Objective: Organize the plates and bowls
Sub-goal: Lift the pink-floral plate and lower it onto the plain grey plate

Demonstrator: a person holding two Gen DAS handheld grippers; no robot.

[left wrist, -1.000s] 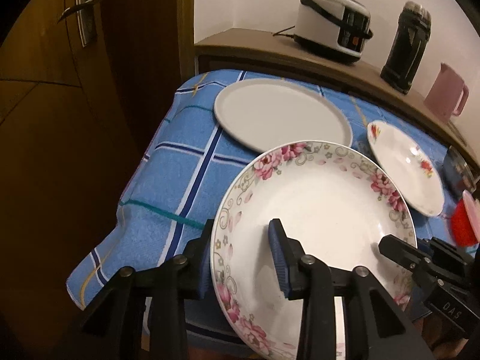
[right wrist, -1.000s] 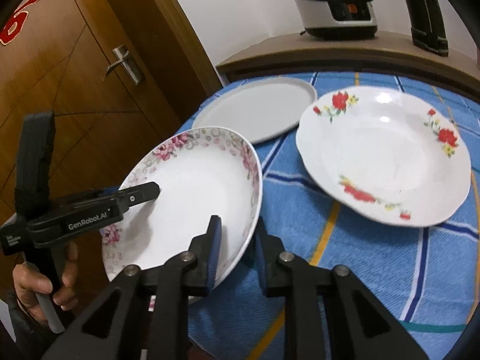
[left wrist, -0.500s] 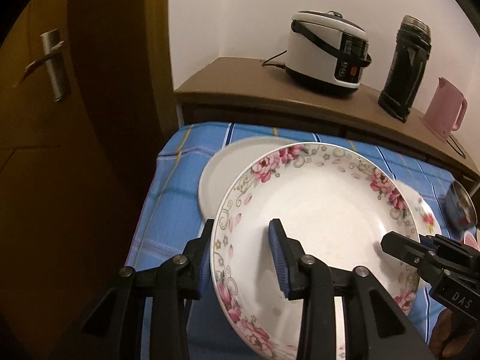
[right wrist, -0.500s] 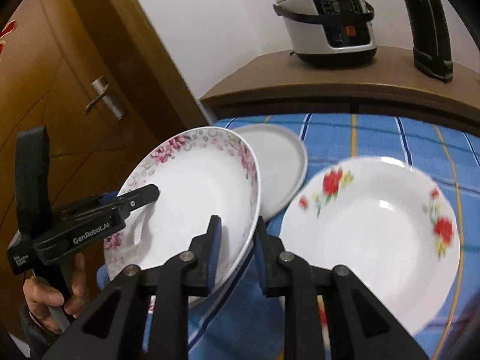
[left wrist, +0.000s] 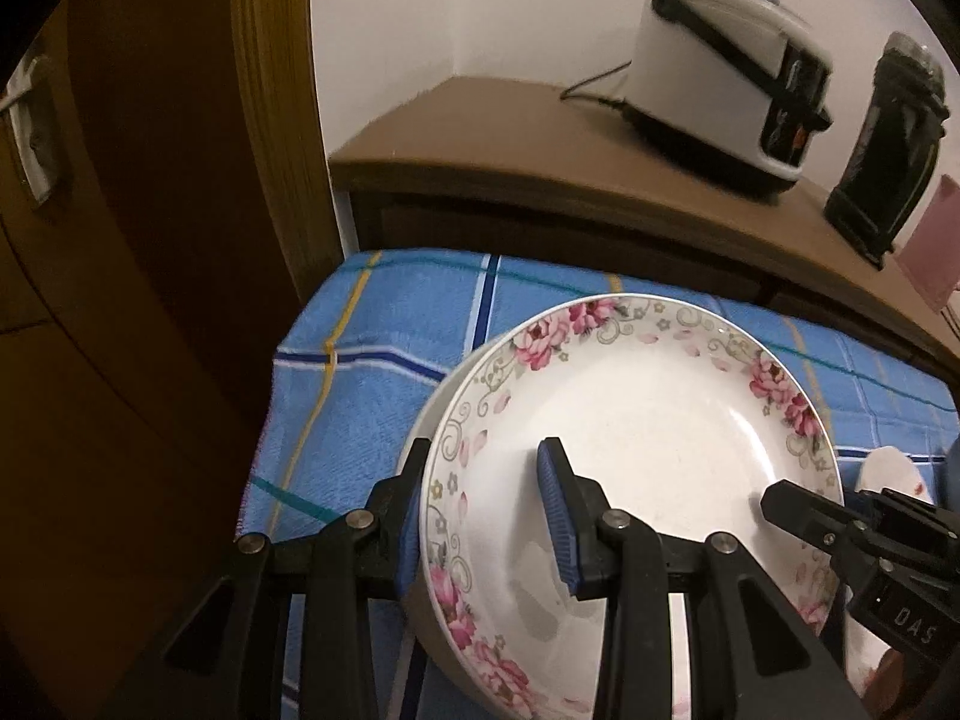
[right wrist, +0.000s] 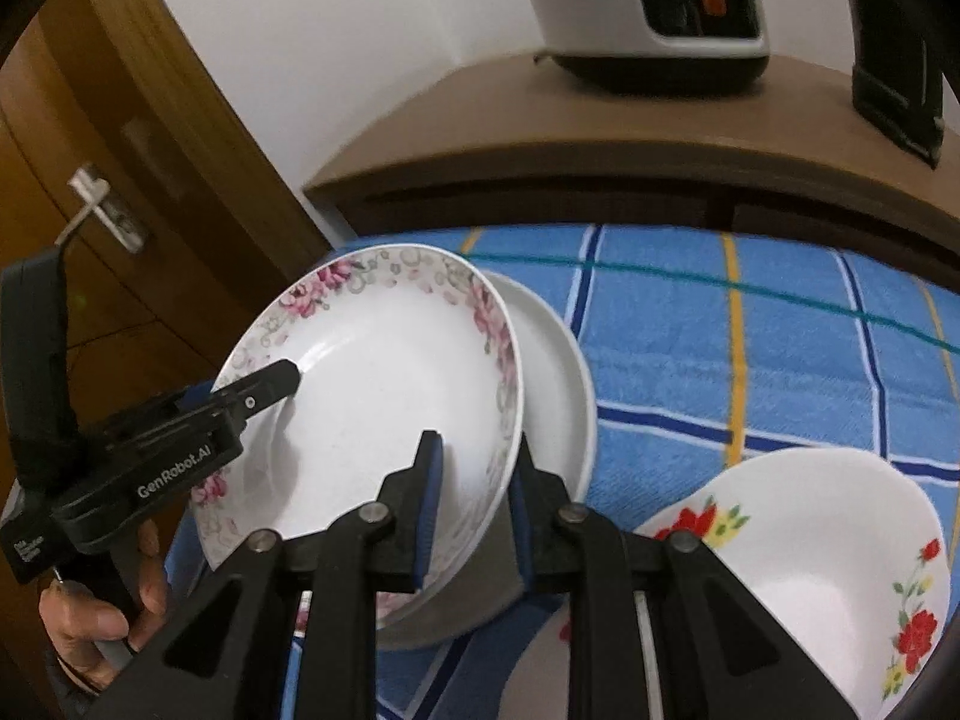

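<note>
Pink-flowered plate [left wrist: 636,456], a shallow glazed dish with a rose border, hangs in the air between the two hand-held grippers, tilted, directly above a plain grey plate [right wrist: 558,372] that lies on the blue checked cloth [right wrist: 750,360]. The left gripper [left wrist: 486,516] clamps one side of the rim, one pad under the lip and the other on the inner slope; the right gripper [right wrist: 474,510] pinches the opposite side of the rim the same way, its jaws drawn in narrow on the thin edge. Both are closed on the dish, and no other support is visible.

A red-flowered plate [right wrist: 828,558] sits just beside the grey one, toward the right of the right wrist view. A rice cooker [left wrist: 726,78] and a dark flask [left wrist: 888,144] stand on the wooden sideboard [left wrist: 510,138] behind the table, well apart from the work.

The dish looks like ceramic: stiff, moderately heavy for its thickness, slick with glaze and liable to chip or crack if dropped or knocked against the plate under it. The rim is the only real purchase, and opposed grips on two sides seem the safest choice, since one pinch alone would let the dish pivot and slide. It probably wants lowering level and centred over the grey plate, with both grips released only once it rests there.
</note>
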